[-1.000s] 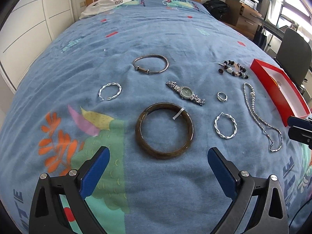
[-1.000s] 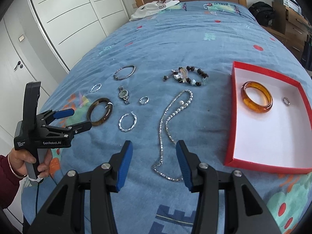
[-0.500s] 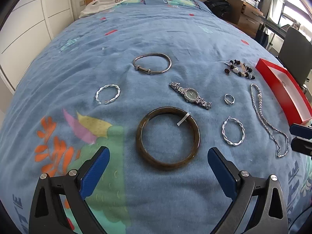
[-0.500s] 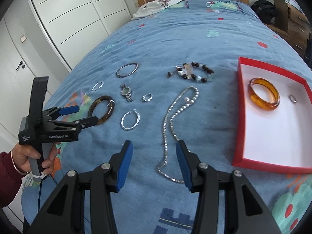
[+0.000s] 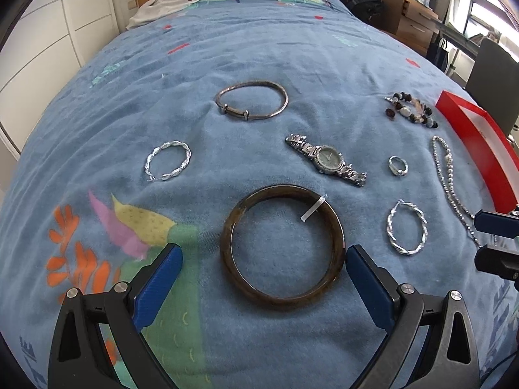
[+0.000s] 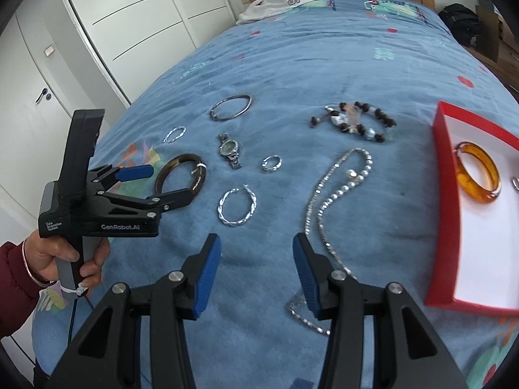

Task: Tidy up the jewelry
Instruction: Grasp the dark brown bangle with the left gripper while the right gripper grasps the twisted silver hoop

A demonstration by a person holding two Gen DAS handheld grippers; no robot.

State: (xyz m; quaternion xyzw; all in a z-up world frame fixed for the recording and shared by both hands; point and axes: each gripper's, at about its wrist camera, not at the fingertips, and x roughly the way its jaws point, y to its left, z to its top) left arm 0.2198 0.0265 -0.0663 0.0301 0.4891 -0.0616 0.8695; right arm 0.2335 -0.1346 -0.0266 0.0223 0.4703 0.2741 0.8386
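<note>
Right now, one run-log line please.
left gripper: open, over dark bangle | right gripper: open, empty | box: amber bangle

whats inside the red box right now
In the red box, on its white floor, lie an amber bangle and a small silver ring. The box's right part runs out of the right wrist view, so anything there can't be seen.
</note>
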